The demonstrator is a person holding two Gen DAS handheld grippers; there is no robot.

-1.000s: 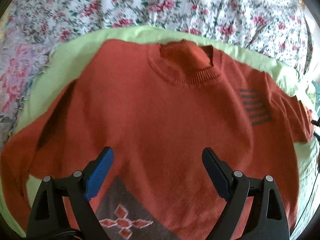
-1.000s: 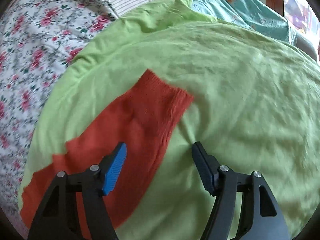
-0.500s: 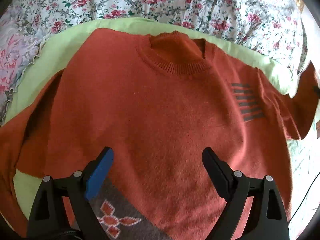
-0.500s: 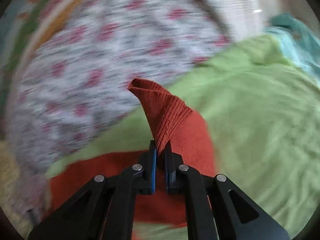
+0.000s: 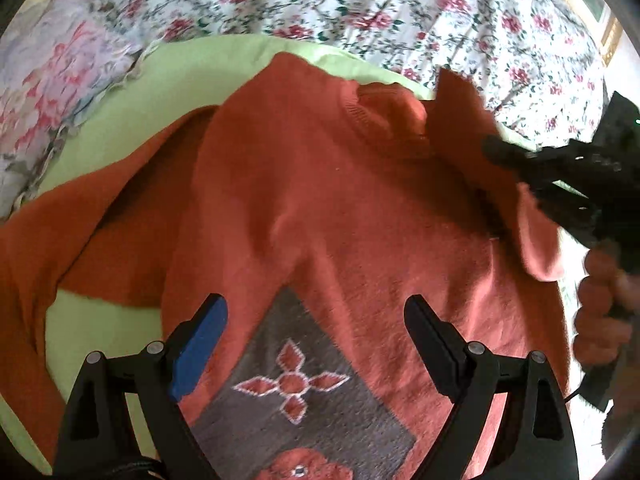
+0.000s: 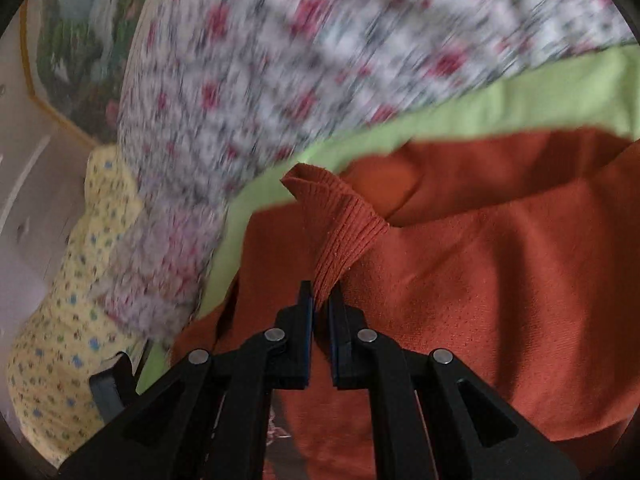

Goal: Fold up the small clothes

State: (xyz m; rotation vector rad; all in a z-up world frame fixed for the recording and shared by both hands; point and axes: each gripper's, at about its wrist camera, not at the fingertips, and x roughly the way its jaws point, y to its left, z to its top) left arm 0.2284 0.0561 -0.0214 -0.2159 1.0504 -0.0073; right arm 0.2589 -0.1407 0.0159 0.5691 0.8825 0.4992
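Note:
An orange knitted sweater (image 5: 320, 208) with a grey patch and flower motif (image 5: 292, 384) lies face up on a light green cloth (image 5: 168, 80). My left gripper (image 5: 316, 344) is open and empty, hovering over the sweater's lower front. My right gripper (image 6: 320, 300) is shut on the ribbed cuff of the sweater's sleeve (image 6: 340, 220) and holds it folded over the chest. In the left wrist view the right gripper (image 5: 496, 148) reaches in from the right with the sleeve (image 5: 460, 112) draped over the collar area. The other sleeve (image 5: 80, 216) lies spread to the left.
A floral bedsheet (image 5: 360, 4) covers the bed beyond the green cloth (image 6: 520, 104). A yellow dotted fabric (image 6: 60, 320) lies at the left of the right wrist view. The person's hand (image 5: 604, 304) holds the right gripper's handle.
My right gripper closed on the sleeve cuff, lifted it and carried it across over the sweater's chest. My left gripper stayed open and drifted lower over the sweater.

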